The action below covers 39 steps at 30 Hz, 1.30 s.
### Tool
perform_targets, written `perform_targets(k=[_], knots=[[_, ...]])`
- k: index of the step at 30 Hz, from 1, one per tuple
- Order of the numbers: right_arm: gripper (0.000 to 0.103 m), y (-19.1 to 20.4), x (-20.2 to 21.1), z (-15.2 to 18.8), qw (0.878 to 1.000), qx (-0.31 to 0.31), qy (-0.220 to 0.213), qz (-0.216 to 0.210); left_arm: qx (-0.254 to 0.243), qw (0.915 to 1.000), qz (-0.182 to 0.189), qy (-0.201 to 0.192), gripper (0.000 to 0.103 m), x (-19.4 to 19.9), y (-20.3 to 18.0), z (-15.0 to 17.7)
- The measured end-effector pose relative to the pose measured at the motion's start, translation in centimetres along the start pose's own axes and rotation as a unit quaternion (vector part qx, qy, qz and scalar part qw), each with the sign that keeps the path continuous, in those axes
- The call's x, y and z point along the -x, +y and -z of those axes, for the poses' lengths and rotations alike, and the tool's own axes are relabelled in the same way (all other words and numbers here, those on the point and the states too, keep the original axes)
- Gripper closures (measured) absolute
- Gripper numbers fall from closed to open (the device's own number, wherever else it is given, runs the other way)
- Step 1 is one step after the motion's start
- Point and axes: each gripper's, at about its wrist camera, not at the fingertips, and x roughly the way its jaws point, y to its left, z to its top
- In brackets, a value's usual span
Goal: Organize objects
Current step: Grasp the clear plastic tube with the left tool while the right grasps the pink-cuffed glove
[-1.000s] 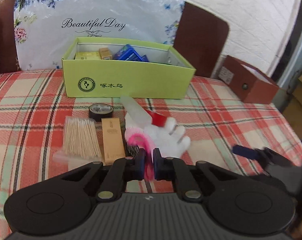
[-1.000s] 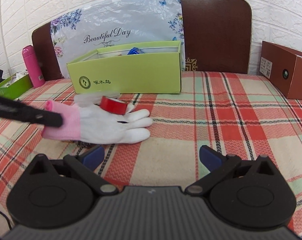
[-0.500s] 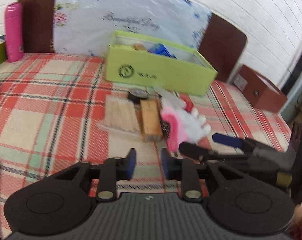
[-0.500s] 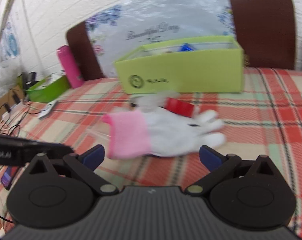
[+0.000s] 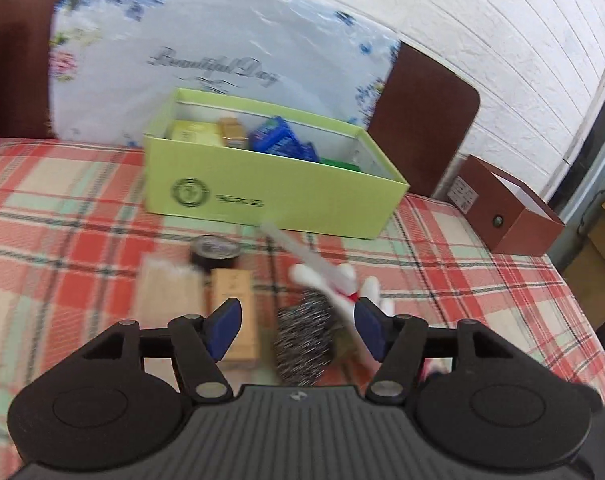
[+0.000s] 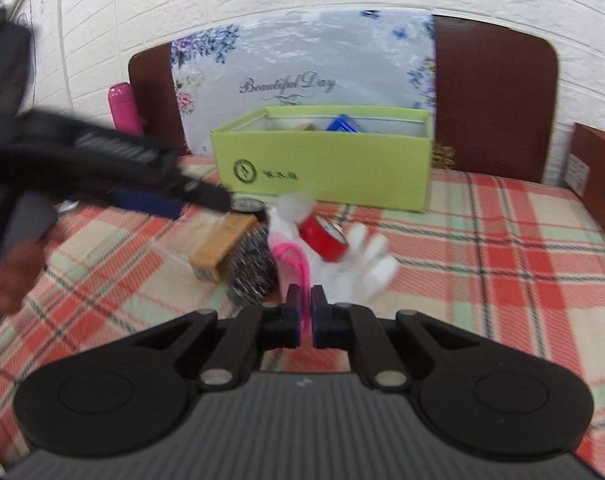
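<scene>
My right gripper [image 6: 305, 312] is shut on the pink cuff of the white glove [image 6: 362, 268], which lies bunched on the checked cloth with a red tape roll [image 6: 322, 236] on it. My left gripper [image 5: 298, 328] hangs over the pile with its jaws opening. Nothing is pressed between them; a steel scourer [image 5: 302, 344] and a tan box [image 5: 234, 308] lie below. The glove's fingers [image 5: 372, 288] show by its right pad. In the right wrist view the left gripper [image 6: 174, 200] reaches in from the left. The green box [image 5: 270, 196] stands behind, holding several packets.
A black tape roll [image 5: 214, 250], a pack of cotton swabs [image 5: 168, 296] and a clear tube [image 5: 298, 248] lie before the green box. A brown box [image 5: 510, 208] stands at the right edge. A pink bottle [image 6: 124, 110] stands far left, and a hand [image 6: 6, 276] is near.
The left gripper let go of the glove's pink cuff and opened wide. The right gripper swung in and shut on that cuff. The glove bunched up, uncovering the steel scourer.
</scene>
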Motion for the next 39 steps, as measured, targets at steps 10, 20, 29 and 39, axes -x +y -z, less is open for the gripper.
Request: perform_targets(k=[10,20,29,39], knots=[[0.053,-3.1,2.9,3.0,0.998,-0.050,0.031,0.001,0.012,0.9979,-0.033,0.054,0.038,-8.5,-0.4,-3.4],[0.068,2.6,-6.1,0.4,0.999,0.038,0.017,-0.016,-0.010,0.9967,0.032,0.074,0.089,-5.8,-0.3,-4.4],[0.096,-2.5,1.6,0.7,0.999,-0.029,-0.023,0.006,-0.043,0.9971,0.057,0.025,0.093,4.6,0.1,-0.6],[0.021,-5.6,4.6,3.6,0.996,-0.046,0.060,-0.039,-0.078,0.9903,0.002,0.115,0.041,3.8,1.5,7.0]])
